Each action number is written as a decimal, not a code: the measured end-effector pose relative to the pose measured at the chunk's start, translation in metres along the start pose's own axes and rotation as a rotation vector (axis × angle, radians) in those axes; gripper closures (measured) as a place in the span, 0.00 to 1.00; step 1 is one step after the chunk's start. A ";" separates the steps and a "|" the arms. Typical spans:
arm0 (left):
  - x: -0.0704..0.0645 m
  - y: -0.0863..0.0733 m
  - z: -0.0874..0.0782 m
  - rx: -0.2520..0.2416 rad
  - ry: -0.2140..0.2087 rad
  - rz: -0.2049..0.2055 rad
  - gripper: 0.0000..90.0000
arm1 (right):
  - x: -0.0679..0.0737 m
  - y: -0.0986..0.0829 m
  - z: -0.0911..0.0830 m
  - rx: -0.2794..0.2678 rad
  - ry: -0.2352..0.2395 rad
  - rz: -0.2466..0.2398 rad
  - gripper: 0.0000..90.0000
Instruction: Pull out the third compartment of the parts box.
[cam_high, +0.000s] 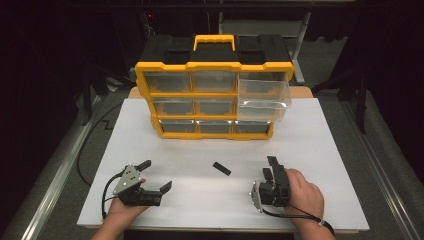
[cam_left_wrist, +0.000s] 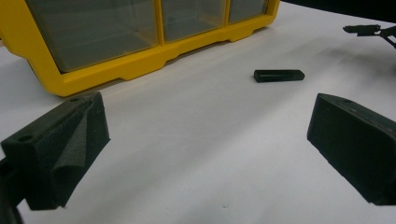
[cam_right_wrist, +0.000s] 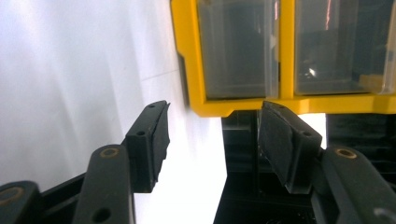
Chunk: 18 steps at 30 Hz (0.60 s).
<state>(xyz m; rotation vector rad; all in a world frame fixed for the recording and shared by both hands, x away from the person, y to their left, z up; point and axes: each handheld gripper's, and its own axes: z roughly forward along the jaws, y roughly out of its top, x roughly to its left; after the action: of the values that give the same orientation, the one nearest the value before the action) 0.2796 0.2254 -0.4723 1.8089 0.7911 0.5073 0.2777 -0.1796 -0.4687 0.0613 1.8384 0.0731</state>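
Two grippers sit low on the white table (cam_high: 320, 150) in the high view, each held in a hand. Left gripper (cam_high: 156, 176) has jaws spread wide, holding nothing. Right gripper (cam_high: 270, 167) is rolled on its side, jaws part open, also holding nothing. Small black block (cam_high: 221, 168) lies flat between them, touching neither. Yellow drawer cabinet (cam_high: 214, 100) stands behind it; top right clear drawer (cam_high: 263, 95) is pulled out, the rest are shut.

Left gripper view: jaws far apart, bare table between them. Black block (cam_left_wrist: 279, 75) lies ahead and right of centre, near the cabinet (cam_left_wrist: 140, 65) base.

Right gripper view: camera is turned sideways. Jaws apart with a clear gap, nothing in them. Cabinet (cam_right_wrist: 196, 70) frame and closed drawers are ahead.
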 end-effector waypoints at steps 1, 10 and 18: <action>0.000 0.000 0.000 -0.001 0.002 -0.005 0.00 | 0.000 -0.001 0.000 0.005 0.005 -0.001 0.44; 0.002 0.001 0.001 0.004 0.008 -0.005 0.00 | 0.000 -0.017 0.005 0.048 0.064 0.011 0.32; 0.005 0.001 0.000 0.008 0.010 -0.011 0.00 | -0.002 -0.020 0.006 0.045 0.075 0.007 0.19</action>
<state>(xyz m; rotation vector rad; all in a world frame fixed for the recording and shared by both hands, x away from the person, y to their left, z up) 0.2830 0.2288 -0.4717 1.8092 0.8108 0.5075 0.2844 -0.1991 -0.4699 0.0982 1.9152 0.0393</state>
